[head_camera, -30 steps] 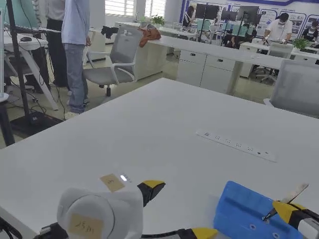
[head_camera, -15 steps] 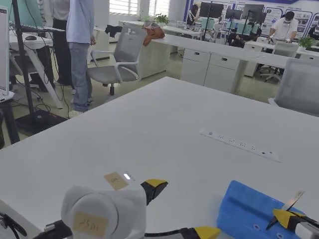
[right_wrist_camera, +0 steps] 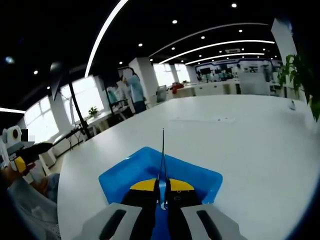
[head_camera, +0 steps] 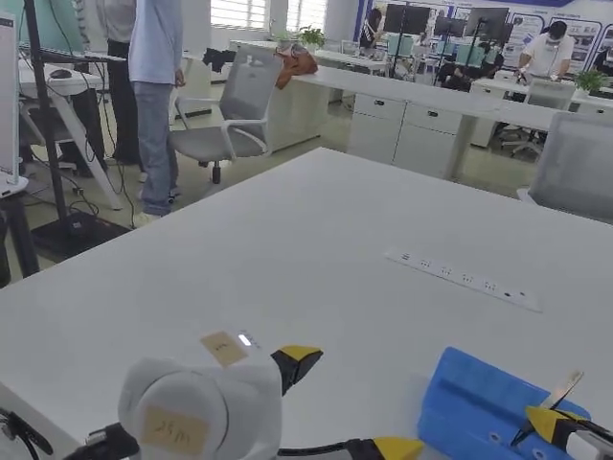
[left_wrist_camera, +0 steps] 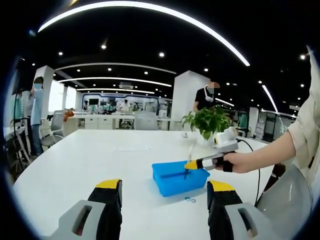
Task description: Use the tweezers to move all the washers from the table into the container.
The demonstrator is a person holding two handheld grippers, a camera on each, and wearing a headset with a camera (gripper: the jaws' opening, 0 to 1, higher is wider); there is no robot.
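Dipped lower over last second: thin silver metal tweezers, clamped between pressed-together jaws of right gripper, tips now down inside blue rectangular plastic container; likely drop-off under way; cannot tell whether tips pinch anything; waiting on white table just beside container, two small metal ring washers, so task unfinished; held idle, jaws spread wide, grasping nothing: left gripper; handwritten yellow sticker on its body, scrawl unreadable.

Blue container cut off at bottom edge, washers tiny specks
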